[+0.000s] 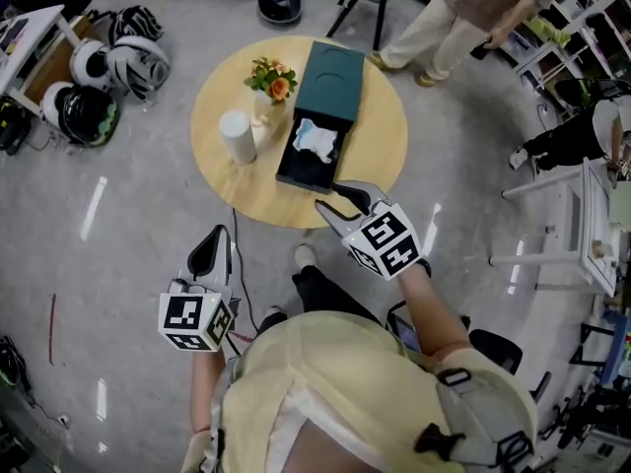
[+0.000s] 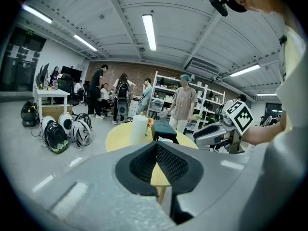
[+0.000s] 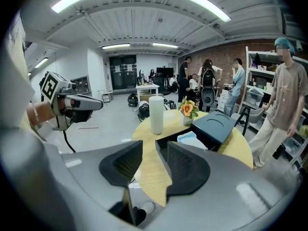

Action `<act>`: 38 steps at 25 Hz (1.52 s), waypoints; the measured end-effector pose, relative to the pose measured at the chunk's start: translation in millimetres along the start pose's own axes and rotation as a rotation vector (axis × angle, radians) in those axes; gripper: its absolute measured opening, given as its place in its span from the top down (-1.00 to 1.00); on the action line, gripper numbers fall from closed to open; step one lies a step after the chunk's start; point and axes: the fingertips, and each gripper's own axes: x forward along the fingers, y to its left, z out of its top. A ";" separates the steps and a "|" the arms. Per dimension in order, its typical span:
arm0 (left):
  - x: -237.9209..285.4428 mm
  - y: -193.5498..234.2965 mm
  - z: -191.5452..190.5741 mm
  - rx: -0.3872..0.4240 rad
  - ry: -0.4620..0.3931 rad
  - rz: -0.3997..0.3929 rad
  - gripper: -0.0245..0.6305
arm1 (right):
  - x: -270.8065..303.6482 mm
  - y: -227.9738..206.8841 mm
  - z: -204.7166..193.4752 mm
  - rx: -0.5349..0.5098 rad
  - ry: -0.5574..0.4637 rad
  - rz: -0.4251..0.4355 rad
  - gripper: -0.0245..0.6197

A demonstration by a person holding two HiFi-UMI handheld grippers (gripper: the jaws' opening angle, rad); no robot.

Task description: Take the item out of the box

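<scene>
Right gripper (image 1: 329, 199) is hovering by the box (image 1: 287, 167), jaws apart, empty; should be straddling the pale item (image 1: 315, 139) before closing. Left gripper (image 1: 210, 250) is idling, jaws together

Count, taken from the desk (image 1: 222, 190):

- Desks: one, round.
- On the desk: one dark green box (image 1: 333, 72) with its lid open, one pale item (image 1: 315, 140) inside the box, one white cylinder (image 1: 237, 136), and one vase of flowers (image 1: 270, 79).
- At the near side of the desk: two tools in your hands, the left tool (image 1: 219, 236) and the right tool (image 1: 330, 200).
- On the floor left of the desk: rounded bags (image 1: 89, 106), at least four.
- Beyond the desk: one standing person (image 1: 473, 8); more farther back, number not determinable.
</scene>
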 end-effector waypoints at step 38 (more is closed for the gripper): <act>129.6 11.7 -18.7 -0.080 0.146 0.138 0.92 | 151.1 -125.8 -32.5 -0.246 0.328 0.079 0.30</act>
